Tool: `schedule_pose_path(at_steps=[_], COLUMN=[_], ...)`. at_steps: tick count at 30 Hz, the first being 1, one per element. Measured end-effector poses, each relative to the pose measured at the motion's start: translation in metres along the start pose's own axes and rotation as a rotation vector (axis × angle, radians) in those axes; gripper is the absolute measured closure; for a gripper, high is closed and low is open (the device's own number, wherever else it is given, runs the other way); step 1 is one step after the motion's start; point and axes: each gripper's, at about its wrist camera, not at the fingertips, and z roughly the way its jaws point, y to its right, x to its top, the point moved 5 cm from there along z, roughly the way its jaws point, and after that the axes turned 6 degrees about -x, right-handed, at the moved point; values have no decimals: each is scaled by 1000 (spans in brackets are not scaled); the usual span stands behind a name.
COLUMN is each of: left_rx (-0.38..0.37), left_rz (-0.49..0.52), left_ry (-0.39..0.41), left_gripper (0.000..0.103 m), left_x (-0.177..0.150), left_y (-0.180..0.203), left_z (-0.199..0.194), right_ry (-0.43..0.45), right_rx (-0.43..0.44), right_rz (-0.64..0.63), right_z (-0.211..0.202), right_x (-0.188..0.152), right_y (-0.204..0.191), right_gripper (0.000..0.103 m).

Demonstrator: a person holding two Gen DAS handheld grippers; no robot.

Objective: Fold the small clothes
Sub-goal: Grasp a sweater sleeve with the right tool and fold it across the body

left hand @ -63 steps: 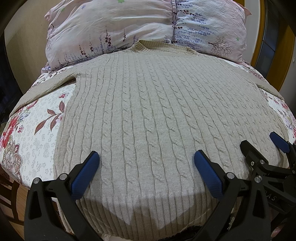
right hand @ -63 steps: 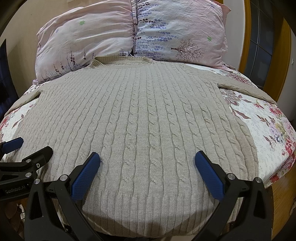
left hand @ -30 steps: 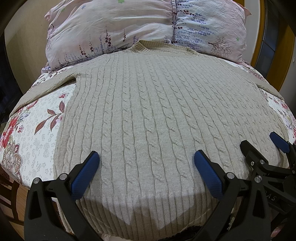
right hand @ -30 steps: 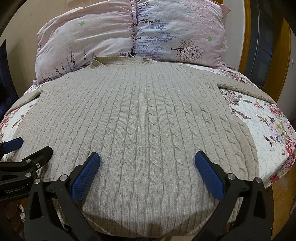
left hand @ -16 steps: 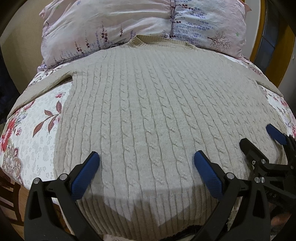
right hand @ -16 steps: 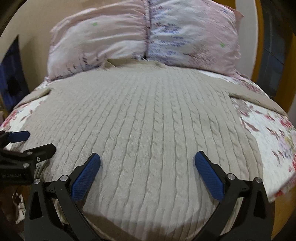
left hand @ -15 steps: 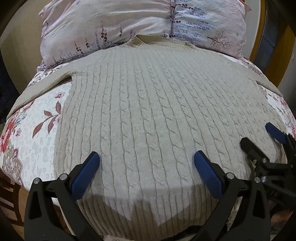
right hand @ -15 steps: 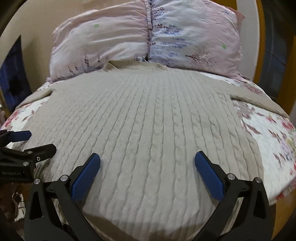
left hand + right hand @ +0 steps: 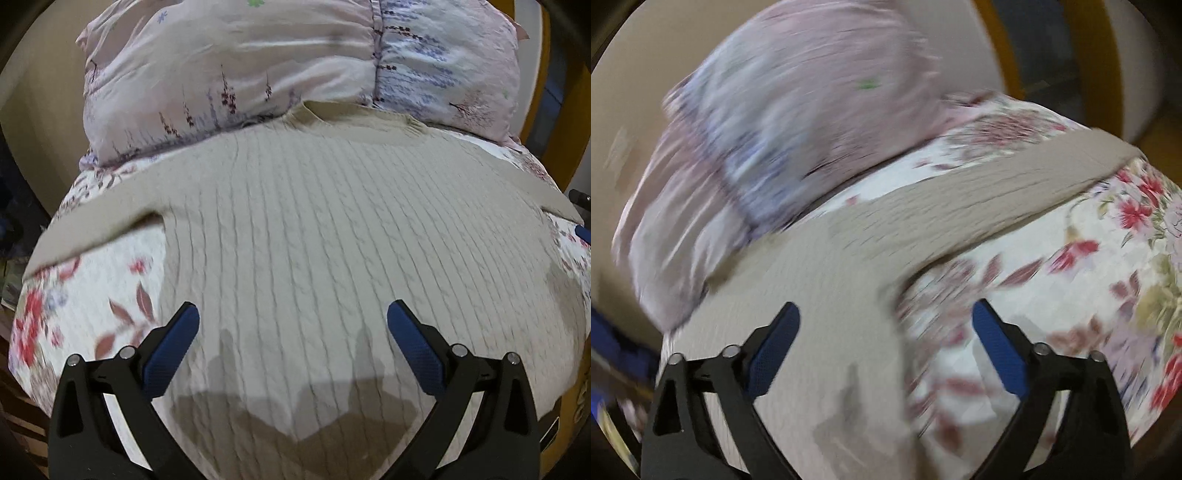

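Note:
A beige cable-knit sweater (image 9: 332, 229) lies flat on the bed, neck toward the pillows, both sleeves spread out. My left gripper (image 9: 291, 328) is open and empty above the sweater's lower left body. My right gripper (image 9: 886, 332) is open and empty over the sweater's right side edge (image 9: 827, 280). The right sleeve (image 9: 990, 199) stretches away to the upper right in the blurred right wrist view. The left sleeve (image 9: 99, 229) runs off to the left.
Two pink floral pillows (image 9: 258, 62) stand at the head of the bed. A floral bedspread (image 9: 1089, 280) shows beside the sweater on both sides. A yellow wooden frame (image 9: 1082, 55) stands at the far right. The bed edge drops off at the left (image 9: 22, 369).
Both grippers moved forward up the sweater. The right one swung right toward the right sleeve, blurring its view. The right gripper has almost left the left wrist view.

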Motion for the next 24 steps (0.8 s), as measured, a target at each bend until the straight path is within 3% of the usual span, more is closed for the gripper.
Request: schedule_pose_path(at_steps=[5, 9, 13, 21, 24], left_rx=[-24, -83, -112, -129, -146], left_rz=[-4, -24, -38, -30, -38], left_ry=[-4, -7, 6, 28, 26], left_gripper=[2, 2, 2, 2, 2], left_x=[24, 40, 52, 70, 72], left_y=[-10, -16, -20, -22, -23], left_z=[10, 20, 30, 45, 49], right_ry=[-46, -59, -67, -4, 21], right_rx=[-75, -144, -150, -151, -170], right_rz=[176, 318, 409, 519, 552], right_z=[31, 47, 55, 66, 63], right_x=[35, 47, 50, 72, 75], right_y=[42, 77, 95, 128, 142], right_gripper=[37, 38, 42, 67, 72])
